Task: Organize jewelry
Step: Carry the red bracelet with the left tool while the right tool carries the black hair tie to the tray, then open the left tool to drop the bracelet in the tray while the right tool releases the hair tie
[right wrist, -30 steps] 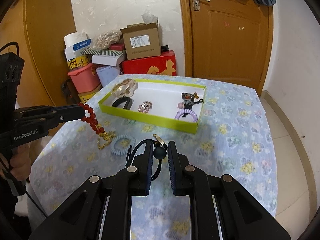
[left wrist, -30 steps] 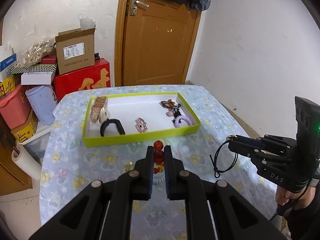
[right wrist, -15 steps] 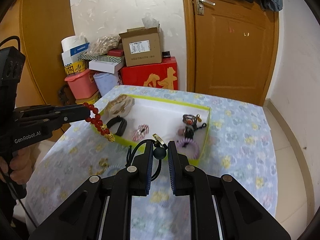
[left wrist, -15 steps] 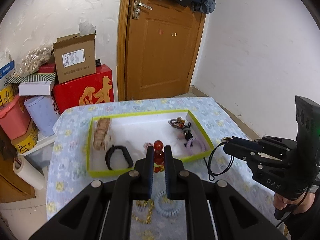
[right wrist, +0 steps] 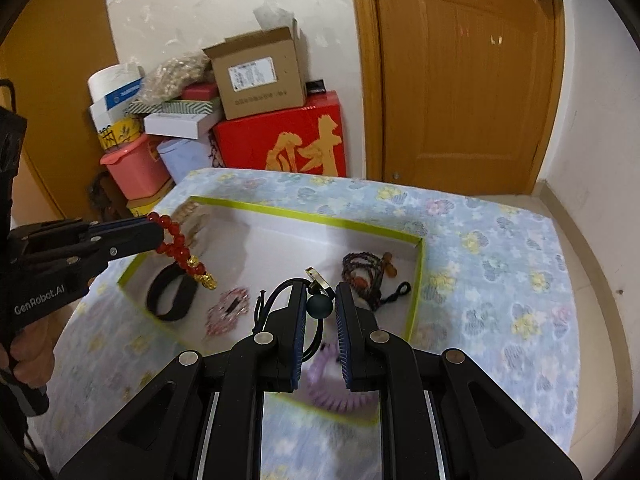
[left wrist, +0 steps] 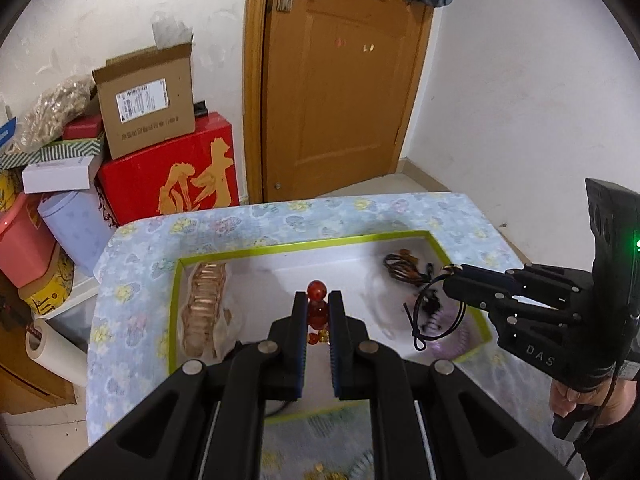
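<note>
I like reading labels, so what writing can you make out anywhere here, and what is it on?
"GenRobot.AI": side of the left gripper.
"DAS": side of the right gripper.
One large gold Chinese character: red box.
Printed label on the cardboard box: too small to read.

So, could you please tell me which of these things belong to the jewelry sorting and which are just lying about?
Job:
- green tray
- red bracelet in left gripper
- black cord in right gripper
- black band, dark beads, gold bracelet in the tray

Lying about:
- cardboard box
- red box
- pink bin
- door
</note>
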`<action>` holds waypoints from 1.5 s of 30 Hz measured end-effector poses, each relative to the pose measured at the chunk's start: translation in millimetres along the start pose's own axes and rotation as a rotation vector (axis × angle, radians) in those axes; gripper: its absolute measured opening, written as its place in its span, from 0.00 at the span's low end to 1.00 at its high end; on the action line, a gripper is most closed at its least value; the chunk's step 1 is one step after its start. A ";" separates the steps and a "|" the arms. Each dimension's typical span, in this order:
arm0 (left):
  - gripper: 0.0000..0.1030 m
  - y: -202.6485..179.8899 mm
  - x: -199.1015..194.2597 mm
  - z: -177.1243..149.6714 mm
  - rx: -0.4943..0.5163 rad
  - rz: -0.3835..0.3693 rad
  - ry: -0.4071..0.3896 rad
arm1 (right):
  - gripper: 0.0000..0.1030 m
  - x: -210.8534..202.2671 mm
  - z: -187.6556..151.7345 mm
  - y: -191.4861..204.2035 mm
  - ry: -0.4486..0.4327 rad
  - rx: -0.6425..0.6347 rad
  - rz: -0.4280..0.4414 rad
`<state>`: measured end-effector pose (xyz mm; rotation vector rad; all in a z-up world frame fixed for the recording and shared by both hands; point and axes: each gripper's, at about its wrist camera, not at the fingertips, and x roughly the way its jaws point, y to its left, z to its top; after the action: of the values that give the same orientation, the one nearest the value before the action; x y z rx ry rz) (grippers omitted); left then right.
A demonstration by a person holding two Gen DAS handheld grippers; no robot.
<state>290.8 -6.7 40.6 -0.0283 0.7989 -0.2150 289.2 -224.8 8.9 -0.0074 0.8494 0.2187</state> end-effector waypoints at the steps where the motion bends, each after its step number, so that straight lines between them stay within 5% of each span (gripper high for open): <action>1: 0.10 0.8 5.3 1.1 -0.002 0.003 0.005 | 0.15 5.8 2.2 -2.3 0.007 0.004 0.002; 20: 0.10 11.4 69.3 -1.8 -0.006 0.025 0.086 | 0.15 76.4 13.7 -20.9 0.117 0.043 0.019; 24: 0.10 8.8 70.3 -2.0 0.004 0.030 0.088 | 0.23 75.8 14.6 -20.4 0.125 0.039 0.011; 28: 0.11 6.5 69.1 -0.3 0.015 0.035 0.089 | 0.40 72.2 12.9 -17.1 0.122 0.030 0.005; 33: 0.27 6.0 62.6 -1.4 0.008 0.028 0.088 | 0.40 60.4 10.9 -13.0 0.106 0.018 -0.004; 45: 0.28 4.8 -6.5 -27.2 -0.018 0.018 0.022 | 0.40 -7.5 -13.0 3.3 0.047 0.009 -0.006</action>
<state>267.9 0.8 25.7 -0.0362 0.8229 -0.1912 274.1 -224.2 6.1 -0.0069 0.8970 0.2095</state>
